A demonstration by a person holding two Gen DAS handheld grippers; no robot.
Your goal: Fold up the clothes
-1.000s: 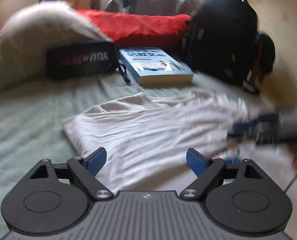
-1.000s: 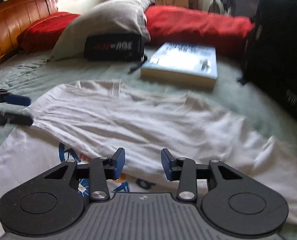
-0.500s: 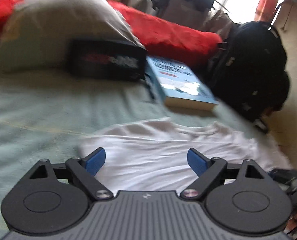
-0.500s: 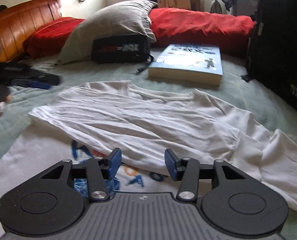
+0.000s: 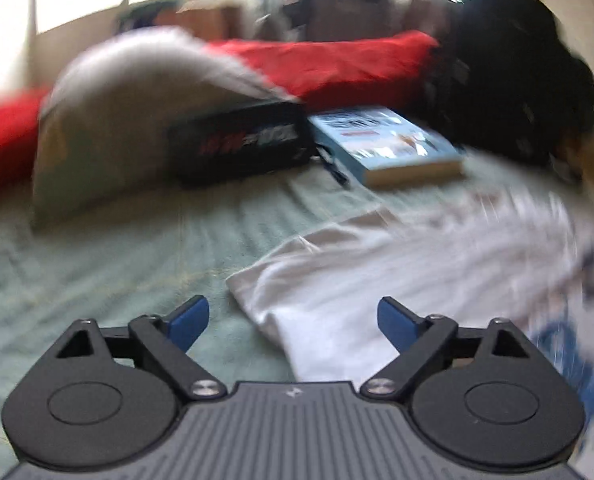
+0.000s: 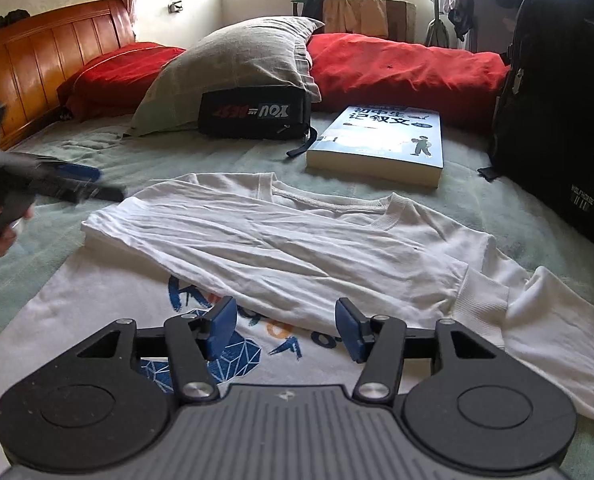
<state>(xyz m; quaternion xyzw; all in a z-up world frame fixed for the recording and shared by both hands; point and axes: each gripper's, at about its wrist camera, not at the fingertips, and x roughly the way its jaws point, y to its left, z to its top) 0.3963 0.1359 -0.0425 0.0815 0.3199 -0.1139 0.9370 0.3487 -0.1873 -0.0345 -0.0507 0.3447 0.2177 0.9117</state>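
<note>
A white T-shirt (image 6: 281,240) with a blue print lies on the green bedspread (image 6: 477,208). Its left part is folded over across the front, and a sleeve trails off to the right. My right gripper (image 6: 285,328) hovers open over the lower printed part, just in front of the fold, holding nothing. My left gripper (image 5: 293,320) is open and empty above the shirt's (image 5: 377,280) left folded corner; its view is blurred. In the right wrist view the left gripper (image 6: 109,182) sits at the far left, beside the shirt, held by a hand (image 6: 1,236).
Behind the shirt lie a blue book (image 6: 381,140), a black pouch (image 6: 253,114) and a grey pillow (image 6: 233,68). Red bedding (image 6: 405,72) runs along the back. A black backpack (image 6: 557,112) stands at the right and a wooden headboard (image 6: 37,56) at the left.
The left gripper has left the shirt's folded edge and swung up and out to the left. The right gripper's jaws have widened a little and it has drawn back slightly.
</note>
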